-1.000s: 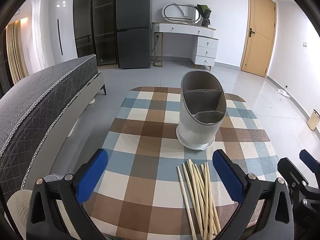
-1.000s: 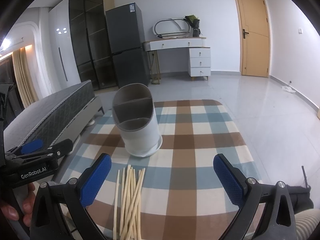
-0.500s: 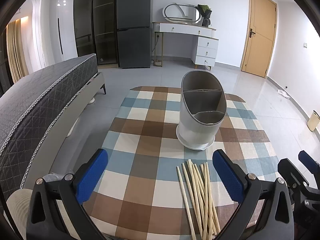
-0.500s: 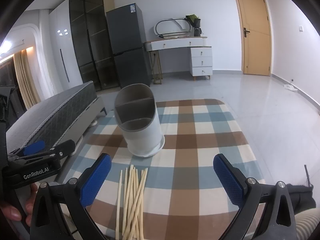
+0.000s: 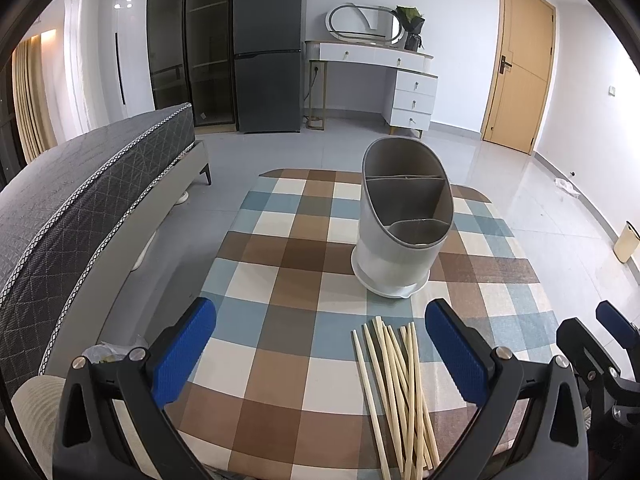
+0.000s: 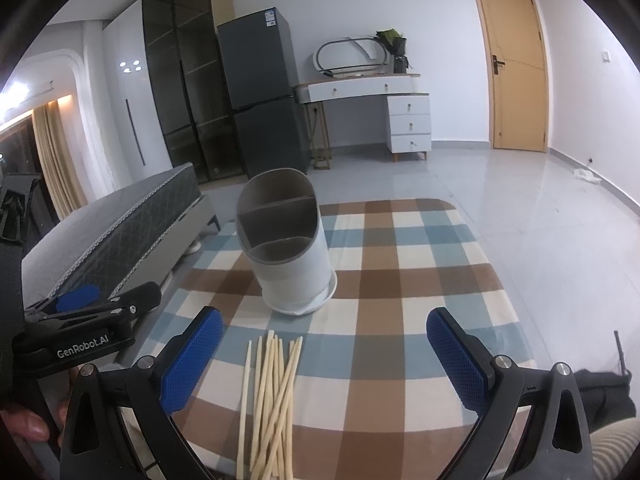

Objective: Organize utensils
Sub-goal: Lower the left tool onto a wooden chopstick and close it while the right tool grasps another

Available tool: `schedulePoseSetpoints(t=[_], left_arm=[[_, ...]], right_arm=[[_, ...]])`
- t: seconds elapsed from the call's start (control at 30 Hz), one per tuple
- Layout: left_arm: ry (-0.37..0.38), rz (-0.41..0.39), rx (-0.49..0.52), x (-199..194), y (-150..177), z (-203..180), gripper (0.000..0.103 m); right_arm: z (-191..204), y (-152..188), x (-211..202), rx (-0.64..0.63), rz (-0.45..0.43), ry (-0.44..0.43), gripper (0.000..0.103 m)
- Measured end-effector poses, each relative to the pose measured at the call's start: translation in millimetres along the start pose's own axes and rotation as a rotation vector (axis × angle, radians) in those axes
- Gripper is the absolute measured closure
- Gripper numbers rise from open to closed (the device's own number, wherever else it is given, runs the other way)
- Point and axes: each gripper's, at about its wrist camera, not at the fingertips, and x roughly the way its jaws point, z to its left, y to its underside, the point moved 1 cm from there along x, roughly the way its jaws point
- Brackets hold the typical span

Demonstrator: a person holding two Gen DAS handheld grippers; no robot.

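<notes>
- Checked cloth in brown, blue and cream covers the table (image 5: 280,280); behind it, in the upper half of both views, stand a dark fridge (image 5: 268,52), a white dressing table (image 5: 400,80) with an oval mirror, and a wooden door (image 5: 520,68) at upper right.
- Along the left edge of both views runs a grey quilted bed (image 5: 80,208).
- At centre frame a grey utensil holder (image 5: 404,220) stands on the cloth (3 compartments, all seemingly bare).
- Pale chopsticks (image 5: 396,392) lie in a loose bundle at lower centre, just in front of the holder and apart from it; their near ends are cut off by the bottom edge.
- Left gripper (image 5: 320,352) is spread wide, gripping nothing; its right finger (image 5: 456,356) overlaps the bundle's edge.
- Right gripper (image 6: 324,356) is equally wide and bare, the chopsticks showing between its fingers.
- At lower left of the right wrist view, fingertips of a hand (image 6: 28,424) show, mostly cut off.
</notes>
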Motion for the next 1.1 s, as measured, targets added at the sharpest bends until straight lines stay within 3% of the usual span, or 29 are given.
schedulePoseSetpoints(t=[0.2, 0.33, 0.8, 0.93, 1.1], left_arm=[[0.001, 0.021, 0.004, 5.0, 1.8, -0.5, 0.001], [0.008, 0.083, -0.006, 19.2, 4.5, 2.4, 0.001], [0.037, 0.504, -0.039, 119.3, 34.6, 0.5, 0.002], [0.031, 0.544, -0.041, 129.9, 37.3, -3.5, 0.007], [-0.018, 0.539, -0.013, 137.6, 38.4, -8.8, 0.010]], right_arm=[[-0.4, -0.3, 2.1, 0.010, 0.006, -0.005, 0.000], [0.1, -0.8, 8.3, 0.014, 0.021, -0.002, 0.001], [-20.3, 2.5, 70.6, 0.094, 0.166, 0.016, 0.001], [-25.1, 2.8, 85.6, 0.113, 0.198, 0.013, 0.001], [-32.2, 5.2, 94.7, 0.158, 0.237, 0.015, 0.001]])
